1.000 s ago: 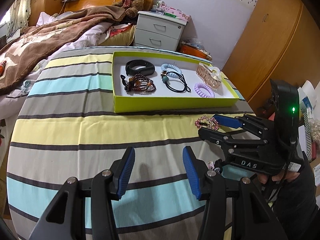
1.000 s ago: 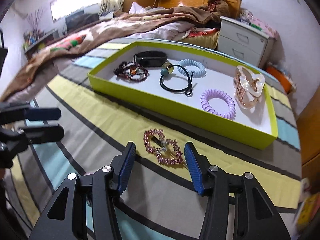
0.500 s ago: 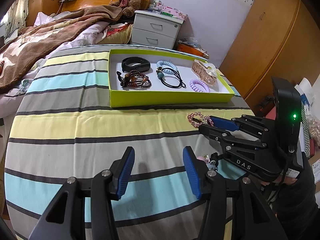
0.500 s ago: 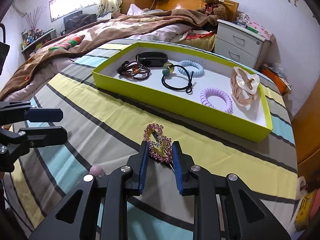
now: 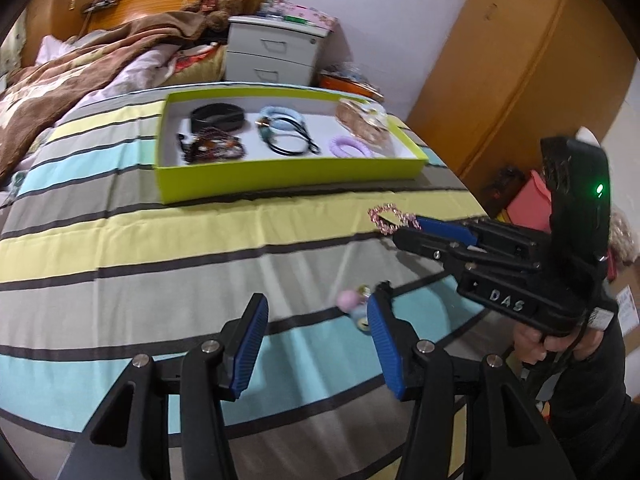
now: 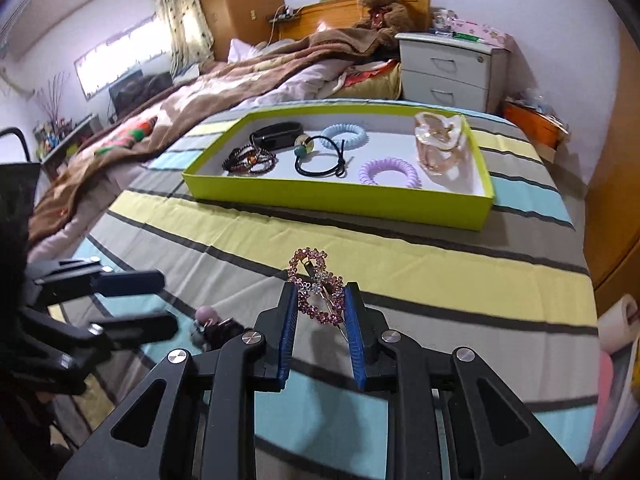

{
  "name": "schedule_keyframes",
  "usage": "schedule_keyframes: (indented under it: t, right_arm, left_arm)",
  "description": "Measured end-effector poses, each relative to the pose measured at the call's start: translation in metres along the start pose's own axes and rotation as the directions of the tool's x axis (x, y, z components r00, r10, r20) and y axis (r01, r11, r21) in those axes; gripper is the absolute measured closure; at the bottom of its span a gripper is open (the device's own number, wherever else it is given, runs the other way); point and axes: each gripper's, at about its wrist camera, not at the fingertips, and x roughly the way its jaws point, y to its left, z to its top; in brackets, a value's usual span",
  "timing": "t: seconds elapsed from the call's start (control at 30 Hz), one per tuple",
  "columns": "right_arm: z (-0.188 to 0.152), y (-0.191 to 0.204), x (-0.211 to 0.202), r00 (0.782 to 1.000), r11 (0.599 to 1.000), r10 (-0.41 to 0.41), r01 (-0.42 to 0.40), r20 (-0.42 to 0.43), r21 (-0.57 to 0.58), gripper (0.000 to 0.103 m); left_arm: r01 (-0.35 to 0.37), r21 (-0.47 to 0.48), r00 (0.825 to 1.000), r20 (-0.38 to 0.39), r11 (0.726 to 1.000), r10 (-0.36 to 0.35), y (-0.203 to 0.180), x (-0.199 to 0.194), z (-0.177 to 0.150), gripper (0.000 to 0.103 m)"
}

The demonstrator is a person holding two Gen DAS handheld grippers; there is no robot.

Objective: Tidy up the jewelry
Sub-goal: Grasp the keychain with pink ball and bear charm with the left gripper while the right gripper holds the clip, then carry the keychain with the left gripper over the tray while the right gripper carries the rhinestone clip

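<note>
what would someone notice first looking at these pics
Most likely the pink rhinestone hair clip, pinched between the blue fingers of the right gripper just above the striped tablecloth. Behind it lies the lime-green tray, holding a lilac coil hair tie, a black band and other pieces. The left gripper stands open over a small pastel trinket.

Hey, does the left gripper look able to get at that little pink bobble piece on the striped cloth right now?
Probably yes: the left gripper is open and empty, the pink bobble piece lies just ahead by its right finger, and nothing covers it.
</note>
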Motion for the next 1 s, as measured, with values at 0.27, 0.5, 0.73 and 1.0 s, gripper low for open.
schedule_keyframes:
  t: [0.27, 0.5, 0.73, 1.0]
  right_arm:
    - [-0.013, -0.003, -0.023, 0.999, 0.998, 0.013, -0.016, 0.053, 0.058, 0.079]
    - [-0.019, -0.006, -0.033, 0.997, 0.997, 0.003, -0.009, 0.079, 0.078, 0.079]
    - [-0.024, -0.008, -0.039, 0.995, 0.996, 0.003, -0.012, 0.097, 0.093, 0.079]
    - [-0.025, -0.008, -0.04, 0.995, 0.995, -0.002, -0.008, 0.102, 0.098, 0.079]
  left_arm:
    - [0.02, 0.078, 0.999, -0.026, 0.997, -0.018, -0.024, 0.016, -0.001, 0.049]
    - [-0.042, 0.143, 0.999, -0.019, 0.989, 0.045, -0.04, 0.028, -0.001, 0.049]
    - [-0.098, 0.208, 0.995, 0.001, 0.973, 0.1, -0.051, 0.03, -0.005, 0.05]
    - [-0.098, 0.212, 0.995, 0.006, 0.972, 0.099, -0.052, 0.028, -0.007, 0.068]
